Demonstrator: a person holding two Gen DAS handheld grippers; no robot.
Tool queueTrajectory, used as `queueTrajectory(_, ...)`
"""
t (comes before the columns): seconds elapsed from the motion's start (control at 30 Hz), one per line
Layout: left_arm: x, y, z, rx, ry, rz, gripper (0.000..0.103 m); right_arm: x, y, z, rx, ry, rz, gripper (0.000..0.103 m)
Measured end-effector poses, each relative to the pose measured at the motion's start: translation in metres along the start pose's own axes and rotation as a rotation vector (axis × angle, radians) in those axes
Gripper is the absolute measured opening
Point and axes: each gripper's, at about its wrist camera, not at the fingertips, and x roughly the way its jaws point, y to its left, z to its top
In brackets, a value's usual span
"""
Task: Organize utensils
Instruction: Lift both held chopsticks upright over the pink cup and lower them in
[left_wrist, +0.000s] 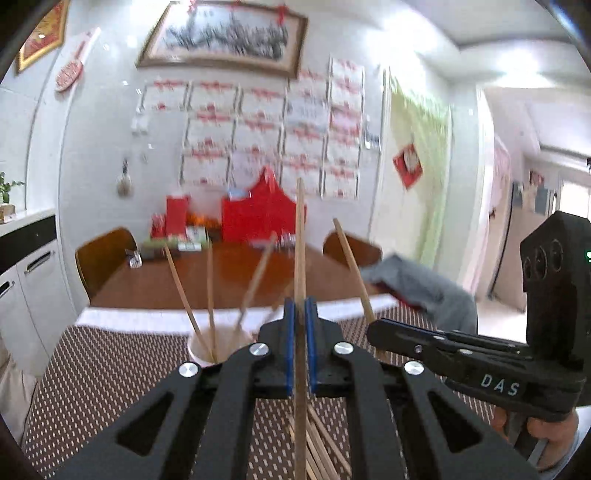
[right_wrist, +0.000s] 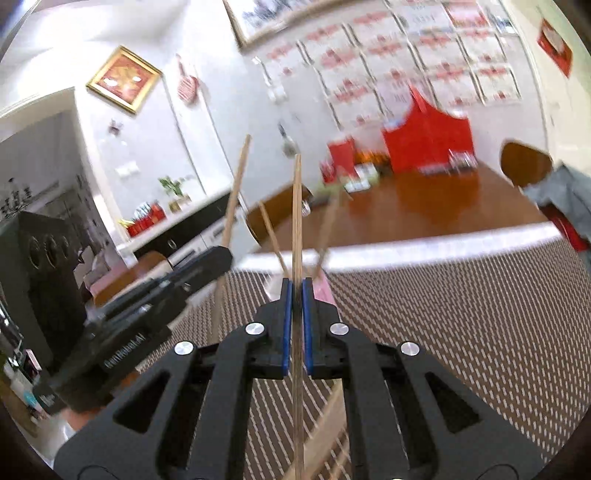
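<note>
Brown woven mat (left_wrist: 110, 373) with a pale dash pattern over the near part of the table (left_wrist: 229, 280), white band along the mat's far edge, bare red-brown wood beyond. Two wooden chairs at the far side, one left (left_wrist: 105, 254), one right (left_wrist: 352, 247). Grey cloth (left_wrist: 417, 284) heaped at the right edge of the table. Red boxes and bags (left_wrist: 255, 218) against the far white tiled wall, rows of red-and-white certificates (left_wrist: 273, 136) above them, one framed ink painting (left_wrist: 225, 37) higher up. White cabinet with dark counter (left_wrist: 26, 254) at left, doorway at right.

Left gripper (left_wrist: 300, 314): blue-padded fingers (left_wrist: 289, 343) closed on one wooden chopstick (left_wrist: 300, 240), long axis running near to far along the fingers, far tip raised toward the wall, near end passing back under the camera. Right gripper (right_wrist: 296, 295): fingers (right_wrist: 285, 332) likewise clamped on a single chopstick (right_wrist: 297, 206), same near-to-far line, tip tilted upward. Right gripper seen from the left wrist view entering from the right (left_wrist: 384, 332), its chopstick (left_wrist: 351, 266) leaning up and to the left.

White cup (left_wrist: 207, 350) on the mat, just left of the left gripper, holding three chopsticks (left_wrist: 210, 288) seen clearly, upright and fanned apart; a possible fourth blurred behind the fingers. Loose bundle of chopsticks (left_wrist: 321, 443) lying flat on the mat beneath the left gripper, count not readable.
</note>
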Motion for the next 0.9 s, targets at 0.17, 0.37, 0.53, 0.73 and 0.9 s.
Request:
queueTrajectory(0.17, 0.004, 0.015, 0.019, -0.017, -0.096, 0.0, 0.006, 0.029, 0.026, 0.019, -0.061, -0.104, 0.005, 0.006)
queueTrajectory(0.37, 0.031, 0.034, 0.037, -0.032, -0.171, -0.012, 0.006, 0.06, 0.038, 0.033, -0.076, -0.216, -0.026, 0.006)
queueTrajectory(0.53, 0.051, 0.052, 0.043, -0.048, -0.224, -0.008, 0.006, 0.085, 0.034, 0.039, -0.067, -0.296, -0.055, 0.006)
queueTrajectory(0.73, 0.059, 0.074, 0.042, -0.099, -0.314, 0.008, 0.006, 0.107, 0.032, 0.042, -0.061, -0.376, -0.082, 0.006)
queueTrajectory(0.9, 0.074, 0.091, 0.04, -0.129, -0.345, 0.025, 0.006, 0.121, 0.026, 0.046, -0.044, -0.41, -0.095, 0.006)
